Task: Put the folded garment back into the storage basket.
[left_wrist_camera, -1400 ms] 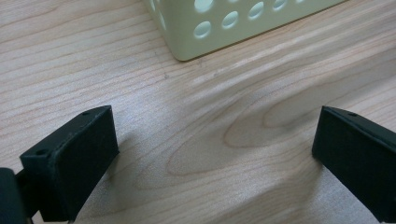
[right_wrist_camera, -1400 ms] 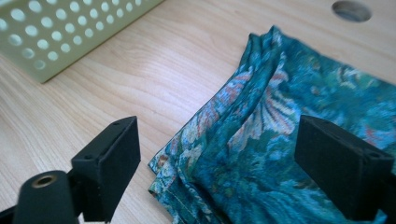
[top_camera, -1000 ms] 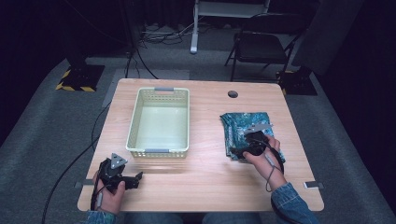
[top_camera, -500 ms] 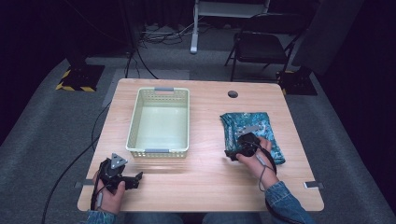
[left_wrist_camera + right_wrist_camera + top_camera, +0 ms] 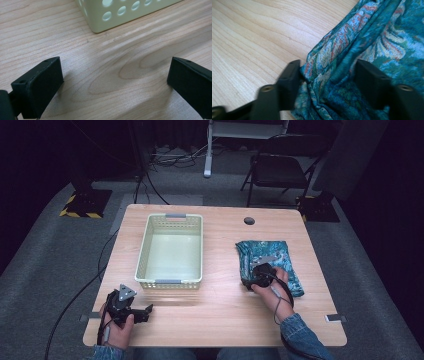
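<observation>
The person's right gripper is pressing down on the near left corner of a folded teal cloth with a paisley-like pattern in red, cream and blue, which is lying on the right half of the pale wooden table, well apart from the basket. In the right gripper view the same right gripper is showing its two black jaws standing on either side of a bunched fold of that cloth; the jaws have just been closing, and the fabric is gathering up between them, the left jaw touching the cloth's edge right where it meets the bare wood. The grip is looking like one being taken rather than a firm pinch, and I cannot tell whether the right jaw is pressing yet. The person's right hand, in a denim sleeve, is wrapping around the gripper body, with its cable trailing back toward the table edge. Over at the near left corner, the left gripper is resting low at the table, held in the left hand, its jaws spread wide with nothing but wood grain between them. A cream plastic basket with round holes in its walls is sitting left of the table's centre, its near corner showing just ahead of the left gripper.
</observation>
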Action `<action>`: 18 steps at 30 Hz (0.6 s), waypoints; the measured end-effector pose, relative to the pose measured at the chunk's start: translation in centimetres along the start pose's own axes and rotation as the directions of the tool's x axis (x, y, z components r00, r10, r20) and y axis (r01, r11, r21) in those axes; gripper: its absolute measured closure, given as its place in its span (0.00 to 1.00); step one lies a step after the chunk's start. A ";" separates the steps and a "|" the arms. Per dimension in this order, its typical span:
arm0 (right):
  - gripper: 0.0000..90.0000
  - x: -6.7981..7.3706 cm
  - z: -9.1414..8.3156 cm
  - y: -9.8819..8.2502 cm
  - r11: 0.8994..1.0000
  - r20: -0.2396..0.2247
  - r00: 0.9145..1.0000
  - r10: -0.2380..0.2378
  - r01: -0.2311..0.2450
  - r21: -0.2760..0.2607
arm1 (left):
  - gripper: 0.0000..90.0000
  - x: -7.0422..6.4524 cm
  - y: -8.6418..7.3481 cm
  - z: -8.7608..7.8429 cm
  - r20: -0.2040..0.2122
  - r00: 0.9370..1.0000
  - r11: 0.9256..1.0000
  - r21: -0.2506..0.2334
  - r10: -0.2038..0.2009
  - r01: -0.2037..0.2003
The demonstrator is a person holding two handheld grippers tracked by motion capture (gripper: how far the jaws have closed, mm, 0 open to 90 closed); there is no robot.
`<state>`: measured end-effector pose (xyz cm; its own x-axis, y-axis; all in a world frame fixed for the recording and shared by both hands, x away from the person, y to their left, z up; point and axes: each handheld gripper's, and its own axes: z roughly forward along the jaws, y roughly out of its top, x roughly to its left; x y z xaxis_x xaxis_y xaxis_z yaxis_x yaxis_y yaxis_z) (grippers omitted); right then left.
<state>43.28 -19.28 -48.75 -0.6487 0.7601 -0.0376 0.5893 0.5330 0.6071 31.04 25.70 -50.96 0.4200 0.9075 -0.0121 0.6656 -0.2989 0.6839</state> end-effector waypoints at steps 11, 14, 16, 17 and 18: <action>0.89 -0.6 -0.8 0.1 1.000 0.001 1.000 0.017 -0.017 -0.007 | 0.00 0.0 0.0 0.0 0.001 1.000 1.000 0.000 0.000 0.000; 0.90 -0.6 -1.1 0.2 1.000 0.010 1.000 0.015 -0.015 -0.021 | 0.00 0.0 0.0 0.0 0.001 1.000 1.000 0.001 0.001 -0.001; 0.90 -0.7 -1.5 0.4 0.999 0.017 1.000 0.013 -0.012 -0.038 | 0.00 0.0 0.0 0.0 0.001 1.000 1.000 0.001 0.001 -0.001; 0.91 -0.7 -1.6 0.4 0.999 0.019 1.000 0.015 -0.014 -0.042 | 0.00 0.0 0.0 0.0 0.001 1.000 1.000 0.001 0.001 -0.001; 0.91 -0.8 -1.9 0.6 0.999 0.019 1.000 0.012 -0.011 -0.051 | 0.00 0.0 0.0 0.0 0.001 1.000 1.000 0.001 0.001 -0.001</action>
<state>43.18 -20.27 -46.87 -0.6325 0.7732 -0.0457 0.5707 0.5051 0.6475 31.03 25.69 -50.95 0.4214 0.9068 -0.0123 0.6657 -0.3001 0.6832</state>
